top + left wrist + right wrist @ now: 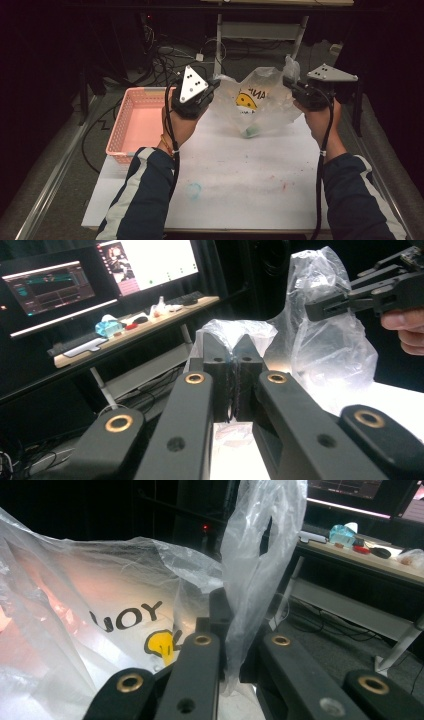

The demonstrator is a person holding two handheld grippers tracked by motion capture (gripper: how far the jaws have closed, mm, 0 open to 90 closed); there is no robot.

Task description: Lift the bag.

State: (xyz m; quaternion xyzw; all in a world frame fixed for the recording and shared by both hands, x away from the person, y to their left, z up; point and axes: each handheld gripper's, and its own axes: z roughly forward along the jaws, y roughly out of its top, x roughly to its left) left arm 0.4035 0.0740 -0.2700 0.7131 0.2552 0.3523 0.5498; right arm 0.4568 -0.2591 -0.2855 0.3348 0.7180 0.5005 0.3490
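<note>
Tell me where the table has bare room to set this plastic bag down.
The white table is bare between the two forearms, apart from a teal ring mark. The pink basket takes the left edge; the plastic bag hangs over the far middle.

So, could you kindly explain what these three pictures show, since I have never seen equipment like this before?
A person sits at a white table and holds a hand-operated black two-jaw gripper in each hand. One picture looks down from above the person; the other two come from cameras riding on each gripper, looking along its jaws. The left gripper and the right gripper are each shut on a top corner of a thin clear plastic bag with a yellow smiley print, holding it up over the table; something small and green lies in the bag's bottom. A pink plastic basket sits at the table's left edge. Behind is a desk with monitors.
</note>
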